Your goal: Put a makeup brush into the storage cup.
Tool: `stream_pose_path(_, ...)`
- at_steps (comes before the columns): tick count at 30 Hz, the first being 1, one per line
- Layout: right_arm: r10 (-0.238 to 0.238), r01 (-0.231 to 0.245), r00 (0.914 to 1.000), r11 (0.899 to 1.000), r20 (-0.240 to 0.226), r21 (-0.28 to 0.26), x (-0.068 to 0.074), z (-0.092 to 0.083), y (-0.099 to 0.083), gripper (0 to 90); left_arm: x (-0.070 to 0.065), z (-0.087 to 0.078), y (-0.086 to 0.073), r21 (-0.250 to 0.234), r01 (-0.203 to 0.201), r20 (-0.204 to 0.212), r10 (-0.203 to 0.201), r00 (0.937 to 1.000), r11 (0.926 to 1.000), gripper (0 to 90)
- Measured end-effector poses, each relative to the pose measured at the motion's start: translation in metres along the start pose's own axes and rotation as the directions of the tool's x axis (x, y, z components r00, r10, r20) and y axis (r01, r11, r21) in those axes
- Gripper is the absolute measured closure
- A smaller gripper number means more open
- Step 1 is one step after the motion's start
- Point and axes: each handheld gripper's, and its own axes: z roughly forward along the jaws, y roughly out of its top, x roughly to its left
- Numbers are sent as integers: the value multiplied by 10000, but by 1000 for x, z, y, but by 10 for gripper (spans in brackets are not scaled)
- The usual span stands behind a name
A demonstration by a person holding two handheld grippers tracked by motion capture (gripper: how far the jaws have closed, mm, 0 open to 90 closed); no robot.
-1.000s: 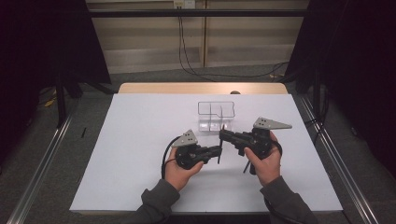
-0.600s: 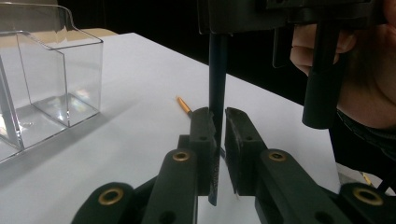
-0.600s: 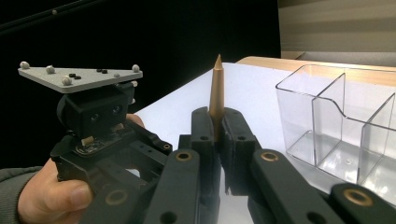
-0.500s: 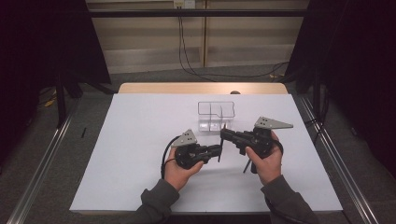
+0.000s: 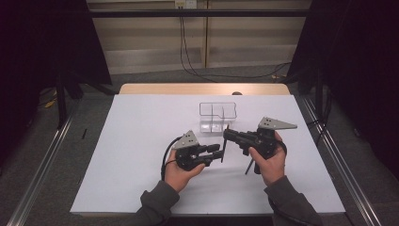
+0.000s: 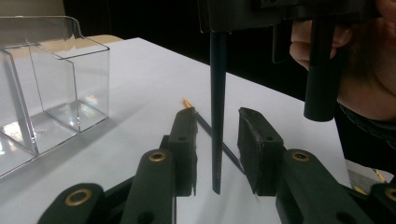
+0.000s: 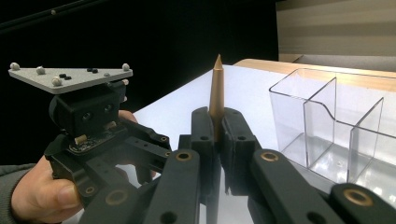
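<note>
Pencil [image 6: 217,116] is pinched by right gripper [image 7: 215,122]; left gripper [image 6: 215,154] jaws, just opening, should be spread clear before lifting

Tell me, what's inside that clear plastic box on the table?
The clear plastic box looks empty: its see-through compartments show just bare bottoms and the white table. From the right hand-held gripper's view, the far end runs out of frame, so that part can't be checked.

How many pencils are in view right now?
2. One pencil stands upright, clamped in the right tool, between the left tool's jaws, which have just been opening. A second pencil seems to lie flat on the table behind it, partly hidden by those jaws.
</note>
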Motion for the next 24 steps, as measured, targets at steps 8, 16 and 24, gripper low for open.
stream_pose_path(8,-127,127,9999,9999,-21,-61,1,-3,2,854,0,-2,2,-128,-74,0,74,10000,9999,604)
stream_pose_path(16,-259,259,9996,9997,-126,-21,2,-3,1,854,0,-6,3,-158,-384,-23,384,9993,9991,493)
stream_pose_path(24,-222,219,9995,9997,-228,-116,1,-4,3,854,5,-12,3,-482,-446,115,452,9989,9978,284)
